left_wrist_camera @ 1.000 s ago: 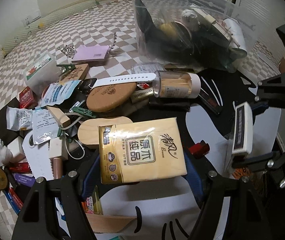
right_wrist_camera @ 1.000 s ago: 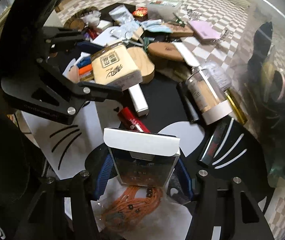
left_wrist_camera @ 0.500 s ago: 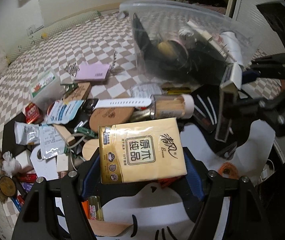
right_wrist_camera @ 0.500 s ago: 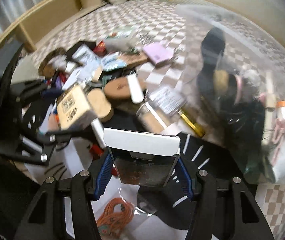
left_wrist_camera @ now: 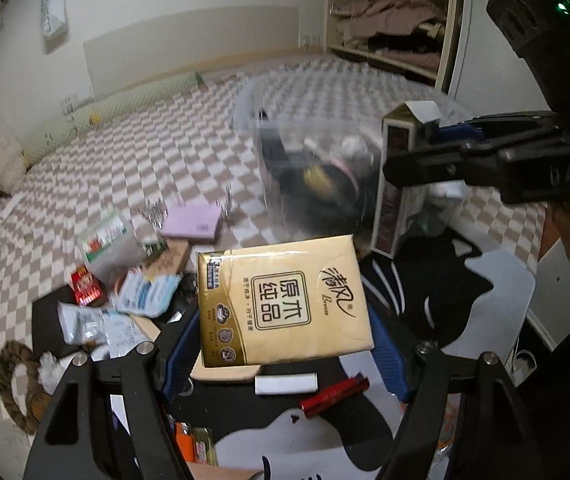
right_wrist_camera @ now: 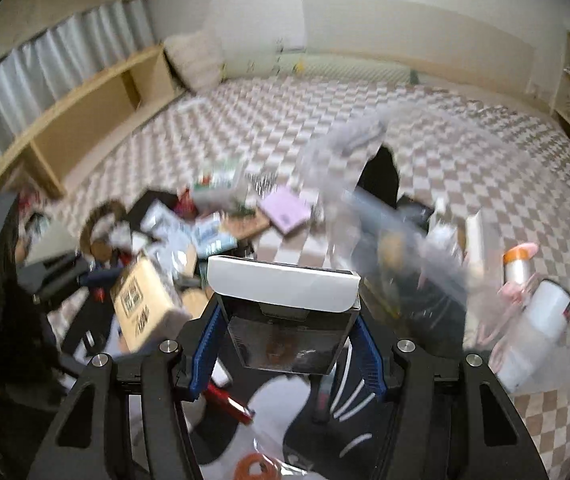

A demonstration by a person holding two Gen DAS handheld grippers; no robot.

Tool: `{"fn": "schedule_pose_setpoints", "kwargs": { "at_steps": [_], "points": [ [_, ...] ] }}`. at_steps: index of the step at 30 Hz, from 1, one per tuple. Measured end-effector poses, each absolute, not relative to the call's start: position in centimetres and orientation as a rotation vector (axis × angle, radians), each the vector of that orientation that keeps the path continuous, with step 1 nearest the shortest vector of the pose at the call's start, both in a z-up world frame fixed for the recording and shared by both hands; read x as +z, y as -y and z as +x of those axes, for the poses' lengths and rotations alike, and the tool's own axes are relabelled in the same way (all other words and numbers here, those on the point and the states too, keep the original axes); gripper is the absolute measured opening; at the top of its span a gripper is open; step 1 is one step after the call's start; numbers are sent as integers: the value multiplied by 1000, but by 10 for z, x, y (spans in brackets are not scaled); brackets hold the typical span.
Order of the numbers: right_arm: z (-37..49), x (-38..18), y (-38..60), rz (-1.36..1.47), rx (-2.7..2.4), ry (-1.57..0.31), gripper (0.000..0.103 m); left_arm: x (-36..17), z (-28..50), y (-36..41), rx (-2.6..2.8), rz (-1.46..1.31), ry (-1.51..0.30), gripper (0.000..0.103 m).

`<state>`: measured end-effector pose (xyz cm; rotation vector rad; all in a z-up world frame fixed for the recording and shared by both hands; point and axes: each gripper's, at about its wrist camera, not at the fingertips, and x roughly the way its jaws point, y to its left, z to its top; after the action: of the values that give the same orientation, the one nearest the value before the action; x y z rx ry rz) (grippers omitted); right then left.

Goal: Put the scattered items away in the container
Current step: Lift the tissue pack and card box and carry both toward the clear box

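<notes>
The left claw (left_wrist_camera: 285, 344) is pinching a gold tissue pack (left_wrist_camera: 283, 300) between its blue pads, the pack held flat and lifted clear of the clutter below. The right claw (right_wrist_camera: 287, 344) grips a dark box with a white lid (right_wrist_camera: 285, 312) by its sides, upright, white end on top; seen from the left wrist camera, that same box (left_wrist_camera: 395, 184) hangs right against the near wall of the clear plastic container (left_wrist_camera: 313, 128), though whether it touches I cannot tell. The container sits on the checkered floor (left_wrist_camera: 157, 152) and already holds dark items, blurred; from the right wrist view a white bottle (right_wrist_camera: 537, 328) and an orange-capped tube (right_wrist_camera: 517, 264) show through its far side. Under the left claw lie a red stick (left_wrist_camera: 335, 394) and a small white bar (left_wrist_camera: 285, 383) on a black-and-white mat (left_wrist_camera: 485, 292). Further out to the left, the scattered pile remains: a pink notebook (left_wrist_camera: 193, 222), a red packet (left_wrist_camera: 87, 286), white sachets (left_wrist_camera: 85, 322) and a blue-printed pouch (left_wrist_camera: 147, 294). An orange cord (right_wrist_camera: 257, 466) lies below the right claw.
</notes>
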<state>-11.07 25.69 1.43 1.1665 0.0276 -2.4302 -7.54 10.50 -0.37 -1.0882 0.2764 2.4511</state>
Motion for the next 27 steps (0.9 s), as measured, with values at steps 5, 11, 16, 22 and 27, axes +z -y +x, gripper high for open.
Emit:
{"fn": "schedule_pose_setpoints", "kwargs": {
  "at_steps": [5,11,16,22,27],
  "points": [
    [-113,48,-264,1059,-2495,65,60,22,-77,-108,2484,-1016,-247,76],
    [-115,81,-274,957,-2549,194,60,51,-80,-111,2521,-938,-214,76],
    [-116,100,-286,905,-2600,265,60,74,-78,-116,2539,-868,-196,76],
    [-121,118,-309,863,-2654,348,60,110,-80,-130,2565,-756,-215,76],
    [-125,132,-335,820,-2709,430,60,138,-97,-136,2582,-704,-148,76]
  ]
}}
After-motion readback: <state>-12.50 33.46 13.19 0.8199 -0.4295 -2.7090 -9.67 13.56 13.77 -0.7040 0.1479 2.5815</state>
